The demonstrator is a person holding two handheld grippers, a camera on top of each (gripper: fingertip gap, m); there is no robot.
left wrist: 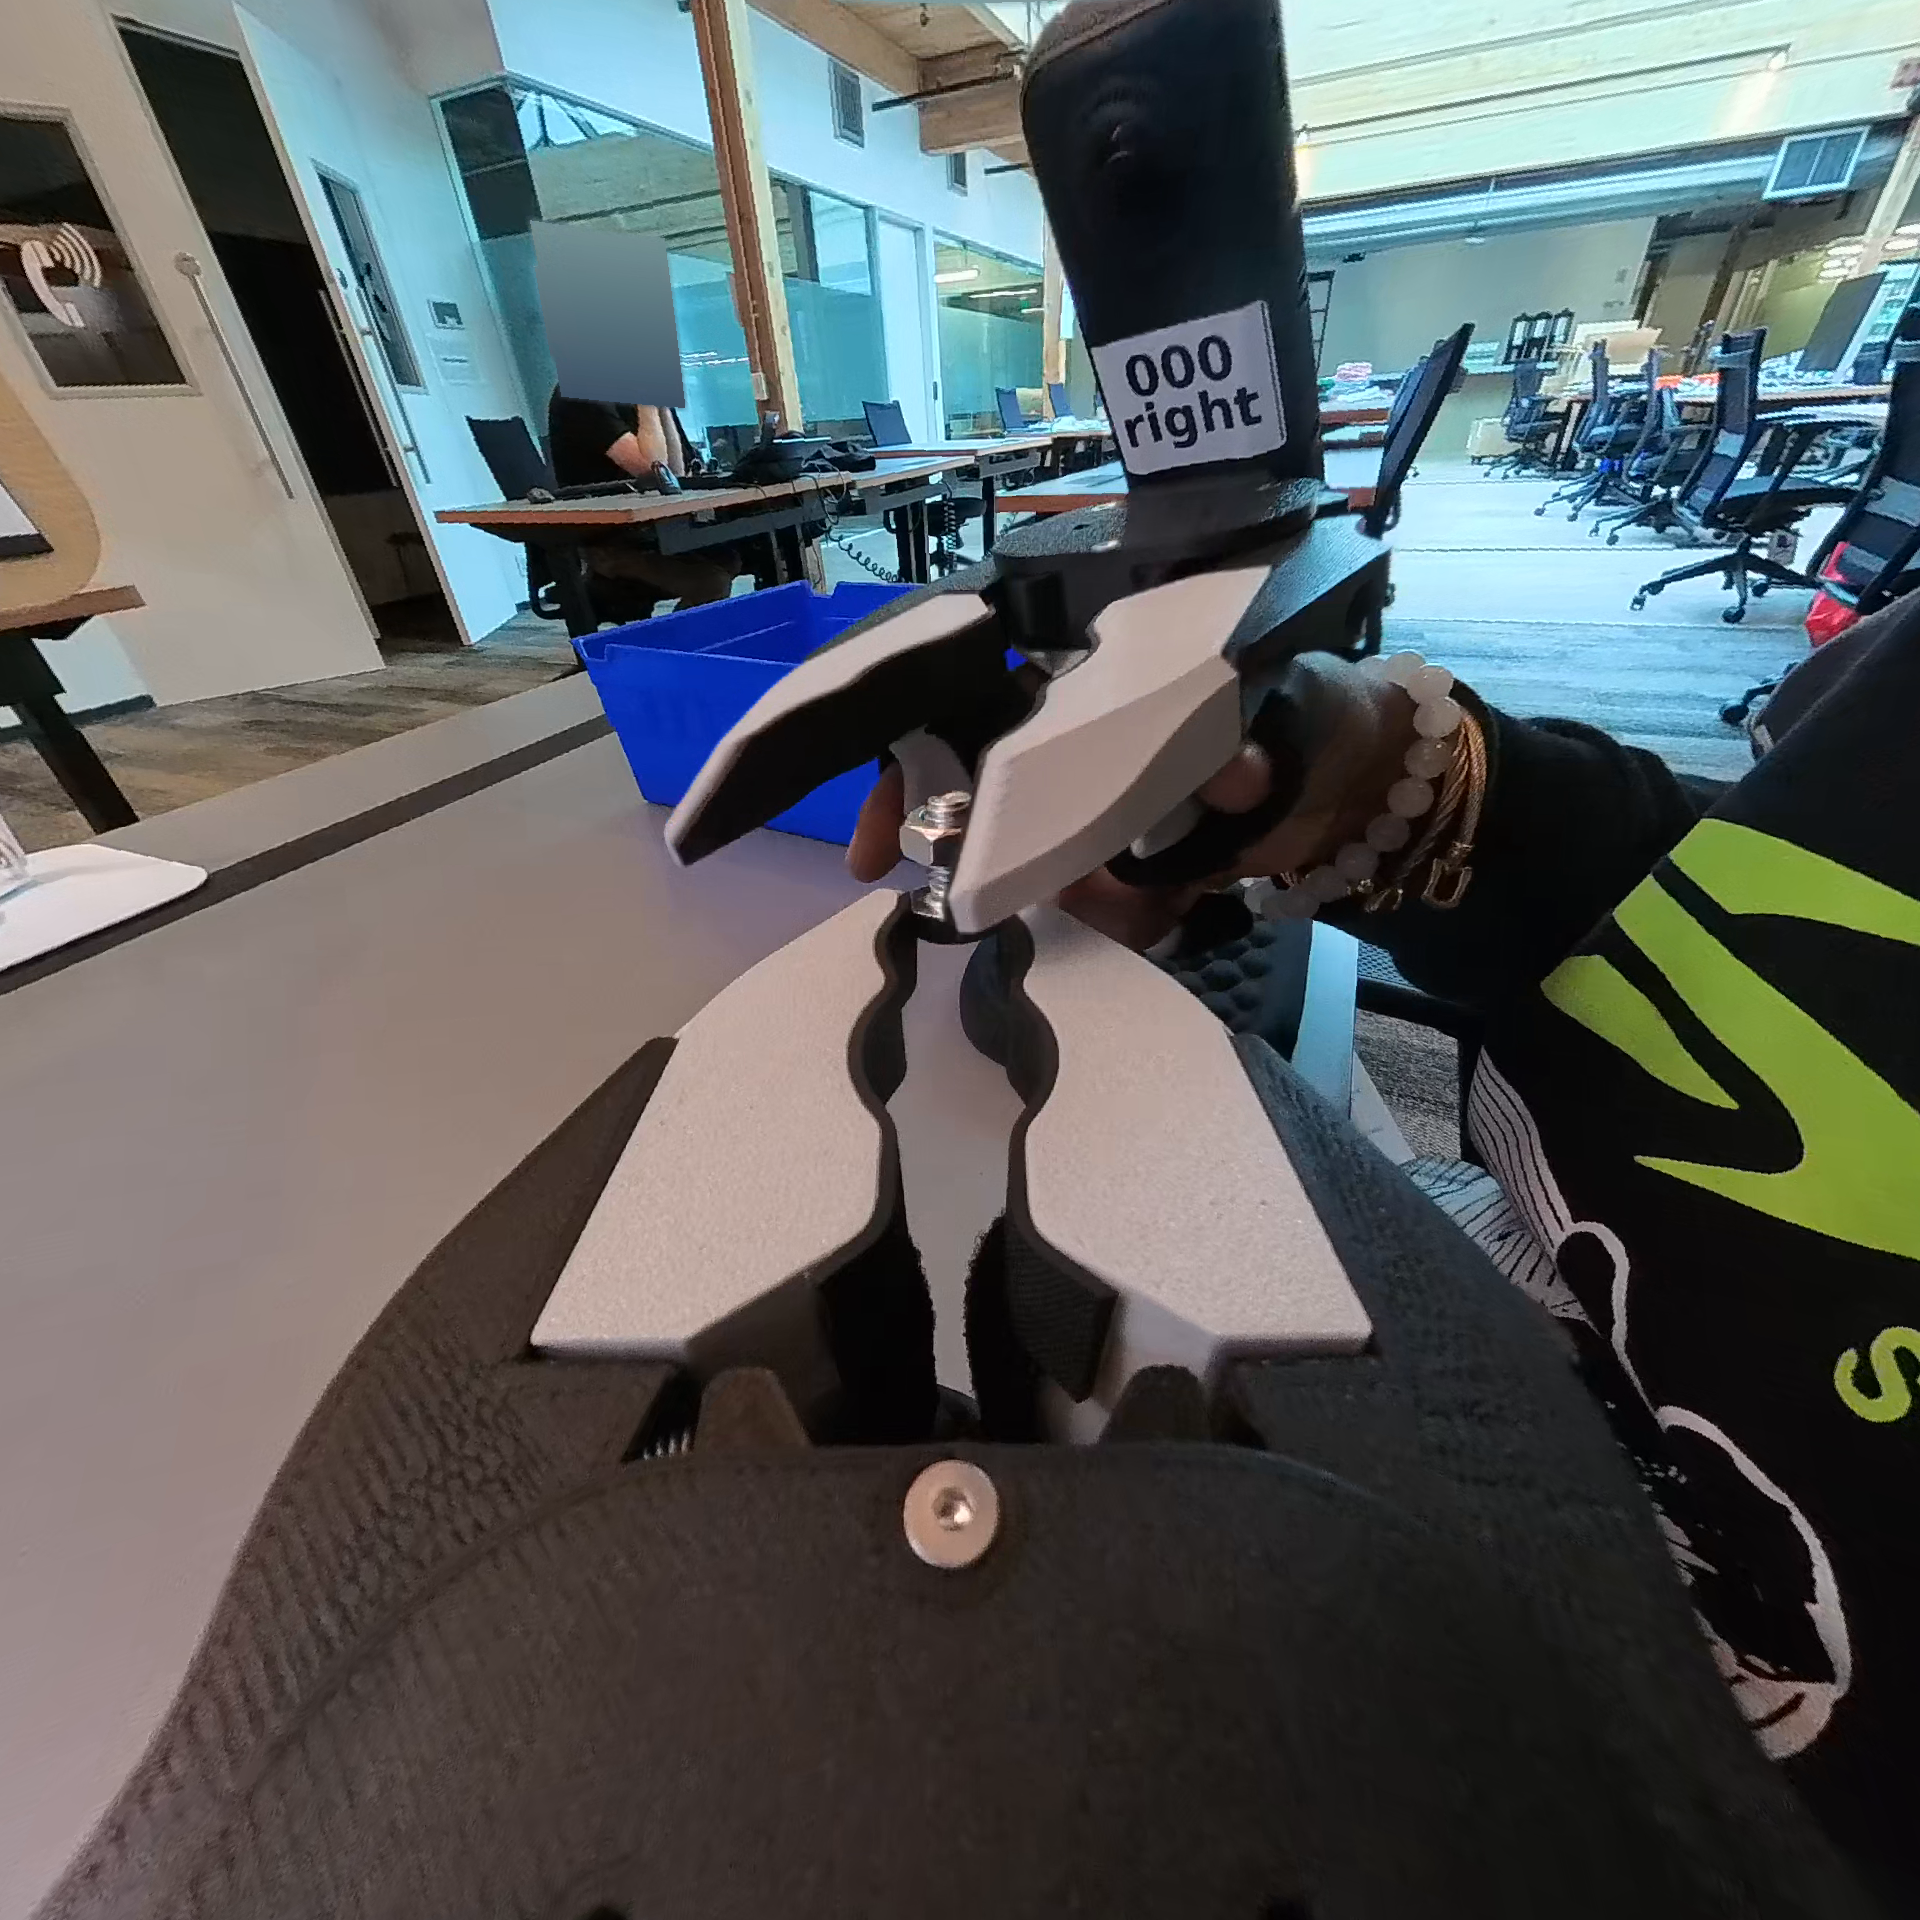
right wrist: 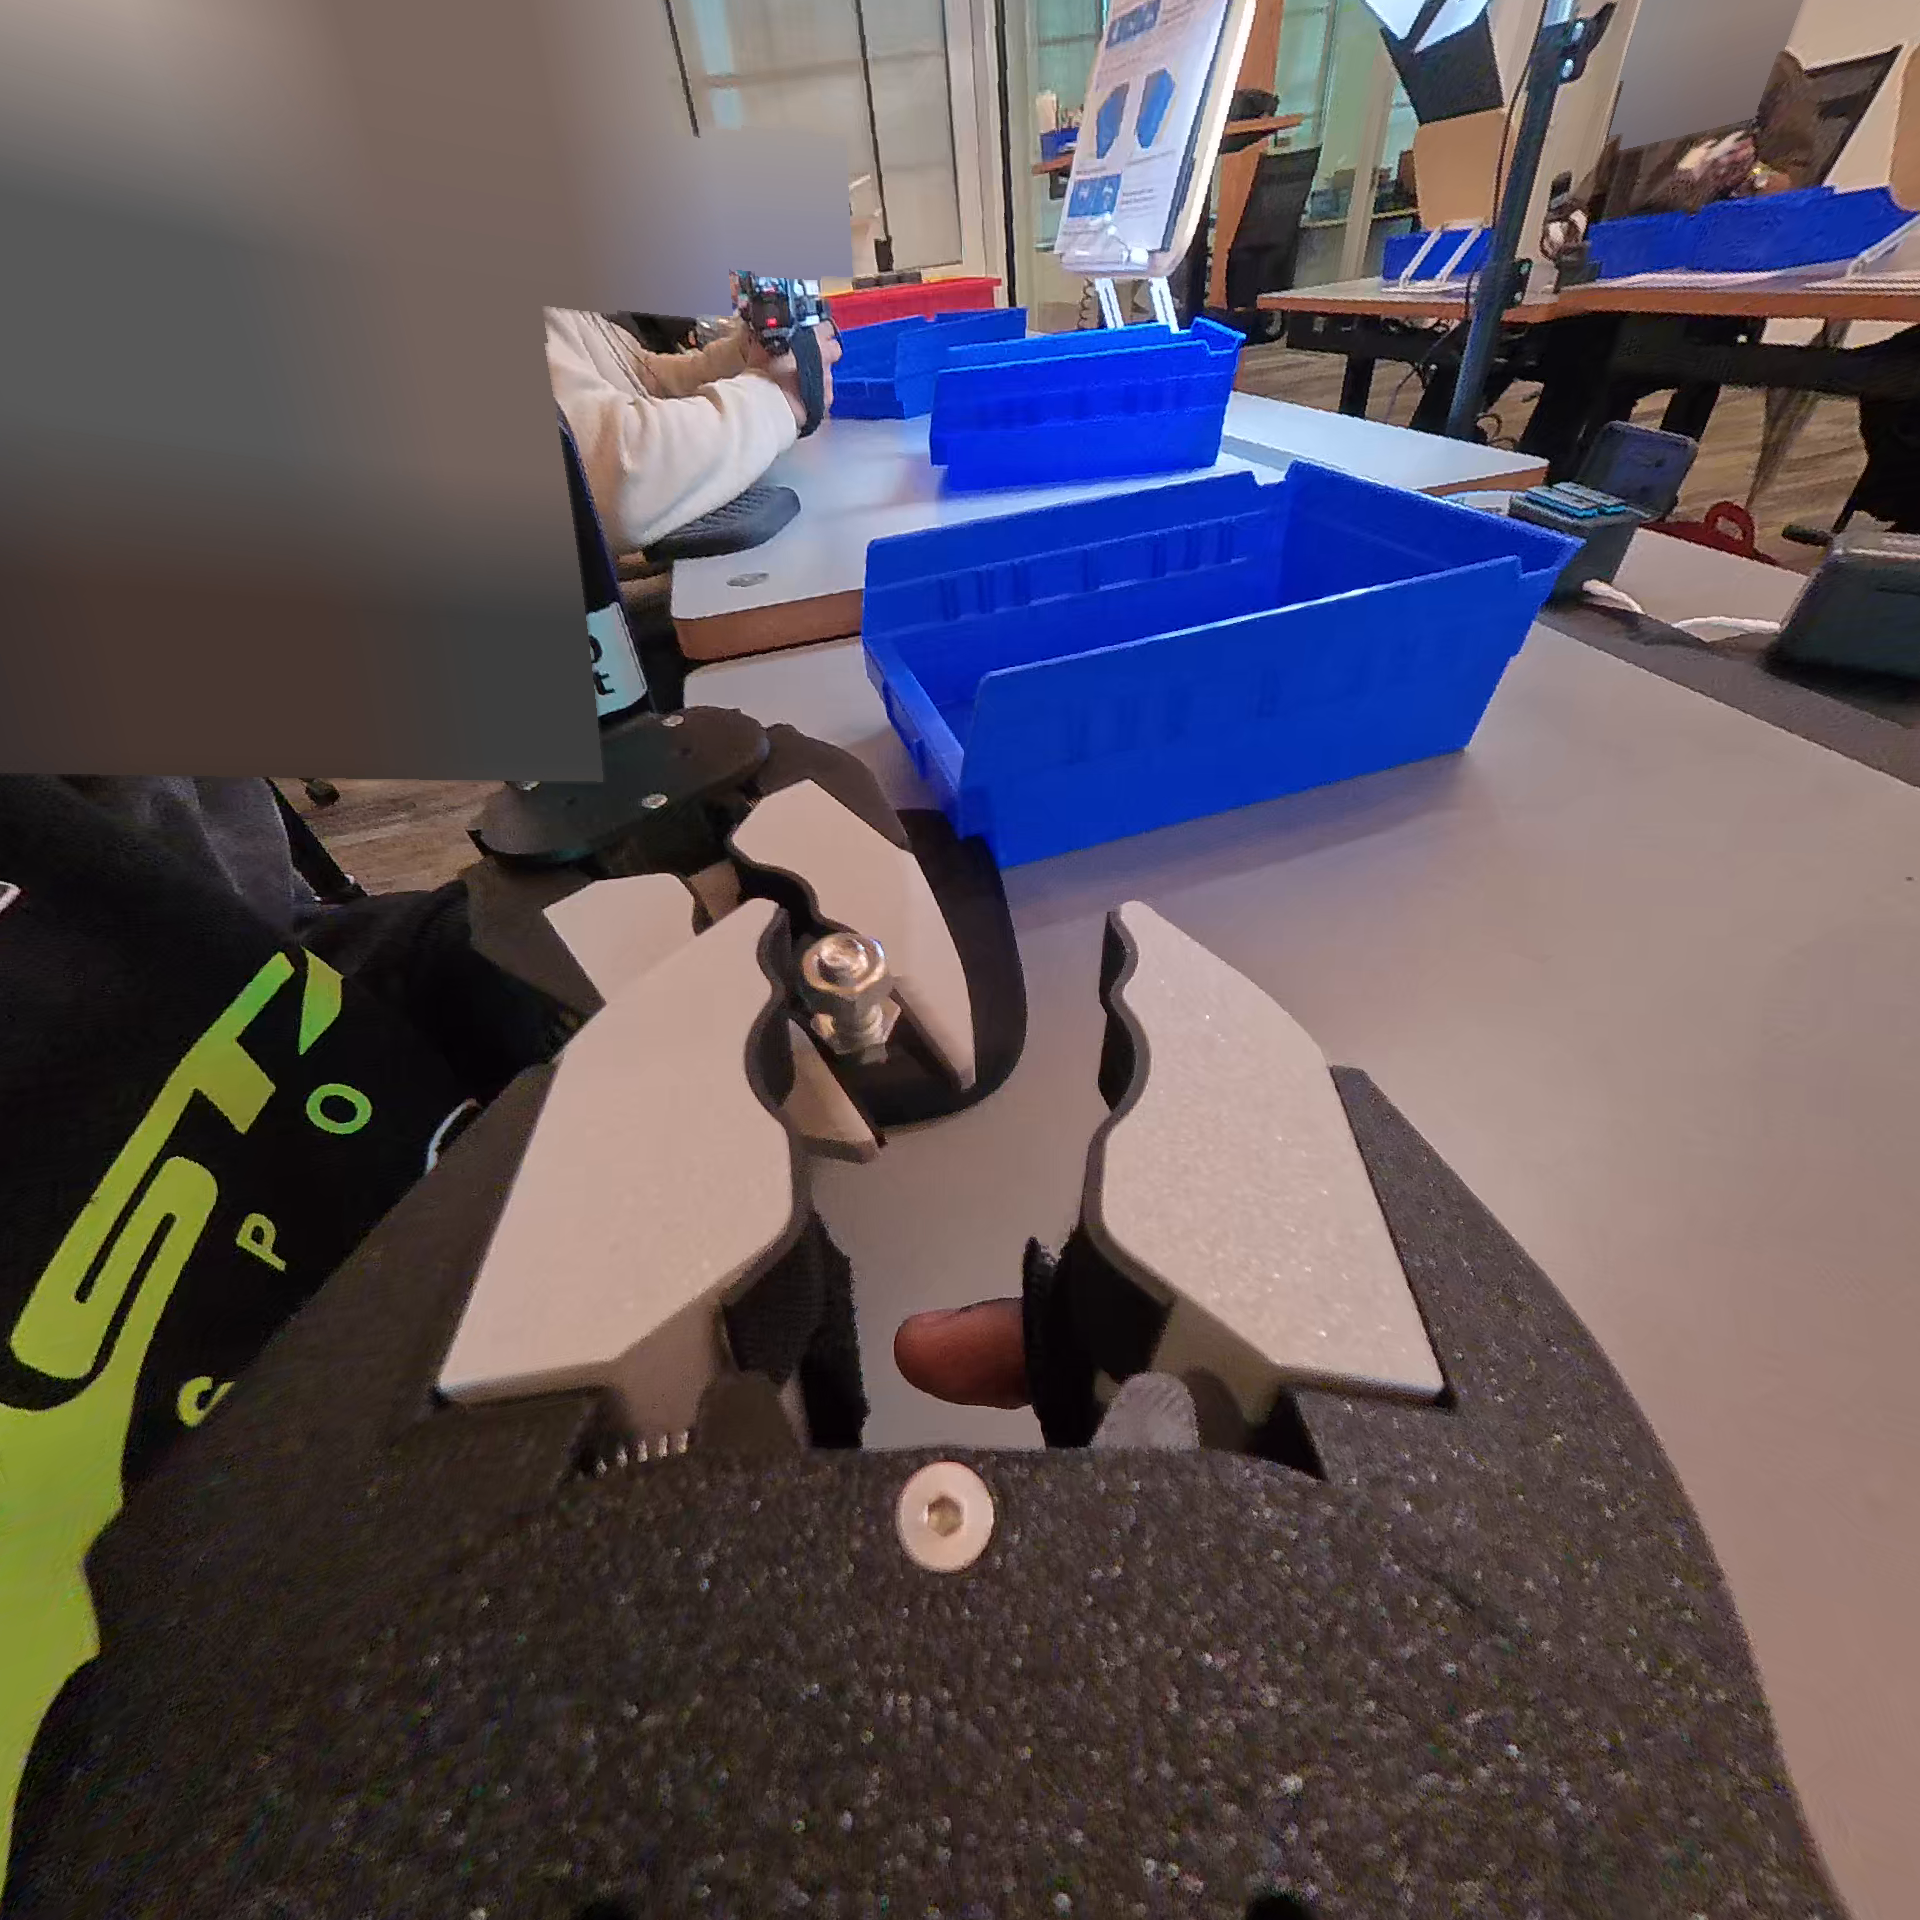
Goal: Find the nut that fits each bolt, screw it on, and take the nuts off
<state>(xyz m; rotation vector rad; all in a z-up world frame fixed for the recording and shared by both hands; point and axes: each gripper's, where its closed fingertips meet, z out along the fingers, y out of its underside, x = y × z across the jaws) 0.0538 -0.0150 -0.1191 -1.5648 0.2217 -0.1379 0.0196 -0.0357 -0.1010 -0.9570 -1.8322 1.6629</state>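
Note:
A silver bolt (left wrist: 938, 878) stands upright with a silver hex nut (left wrist: 928, 831) threaded near its top. My left gripper (left wrist: 935, 928) is shut on the bolt's lower end just above the grey table (left wrist: 416, 987). My right gripper (left wrist: 831, 878) comes down from above with its jaws wide open around the nut. One finger (left wrist: 1091, 779) lies close beside the nut and the other stands well clear. In the right wrist view the bolt (right wrist: 852, 1023) and nut (right wrist: 844, 979) sit by my right gripper's (right wrist: 945, 920) left finger (right wrist: 665, 1122), held in the left gripper (right wrist: 868, 1086).
A blue bin (right wrist: 1195, 675) stands on the table just beyond the grippers; it also shows in the left wrist view (left wrist: 707, 696). More blue bins (right wrist: 1081, 405) sit on the farther desk. The person's hand and sleeve (left wrist: 1351, 790) are at the right. My two grippers' fingertips are within a few centimetres of each other.

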